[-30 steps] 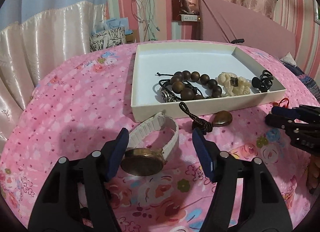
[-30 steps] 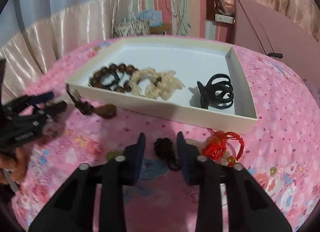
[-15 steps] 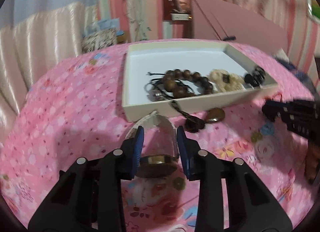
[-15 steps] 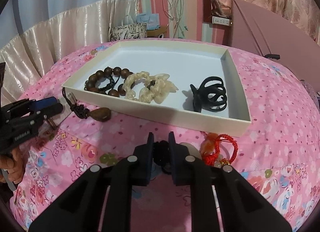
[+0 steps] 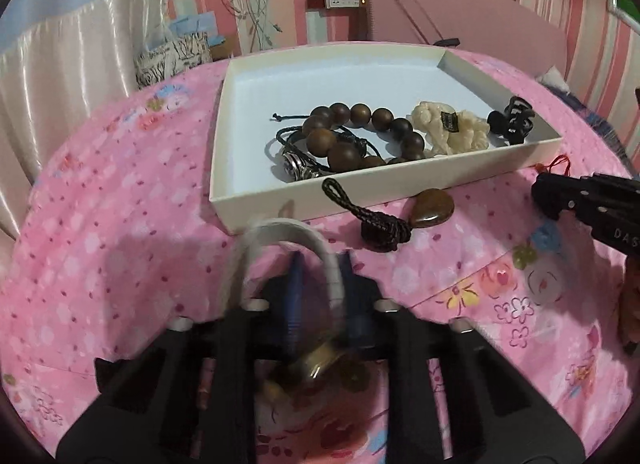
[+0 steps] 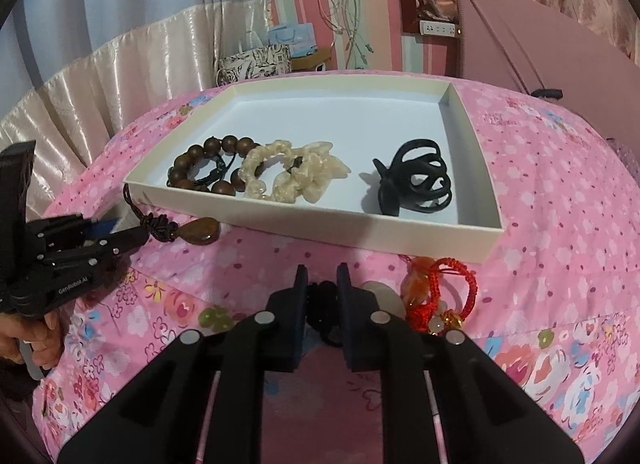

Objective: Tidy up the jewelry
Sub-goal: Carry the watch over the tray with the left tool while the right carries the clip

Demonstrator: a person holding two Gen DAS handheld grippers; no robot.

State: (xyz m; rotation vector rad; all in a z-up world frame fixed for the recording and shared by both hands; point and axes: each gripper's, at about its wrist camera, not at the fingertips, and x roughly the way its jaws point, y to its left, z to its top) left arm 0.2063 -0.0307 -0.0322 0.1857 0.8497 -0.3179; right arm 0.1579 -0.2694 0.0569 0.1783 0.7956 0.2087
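Already a bead bracelet [image 6: 208, 166], shell bracelet [image 6: 296, 174] and hair claw [image 6: 416, 184] are laid in the tray [image 6: 360, 230]; left tool [image 5: 320, 276] is clamped on the white-strapped watch [image 5: 320, 264]; right tool [image 6: 322, 284] is closed on a black cord piece [image 6: 322, 296]; pendant [image 5: 434, 208] and red knot [image 6: 444, 288] are left on the bedspread.

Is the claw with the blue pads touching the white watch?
Touching. In the left wrist view, the left gripper is closed on the white watch, with the band pinched between its blue pads and looping up above them.
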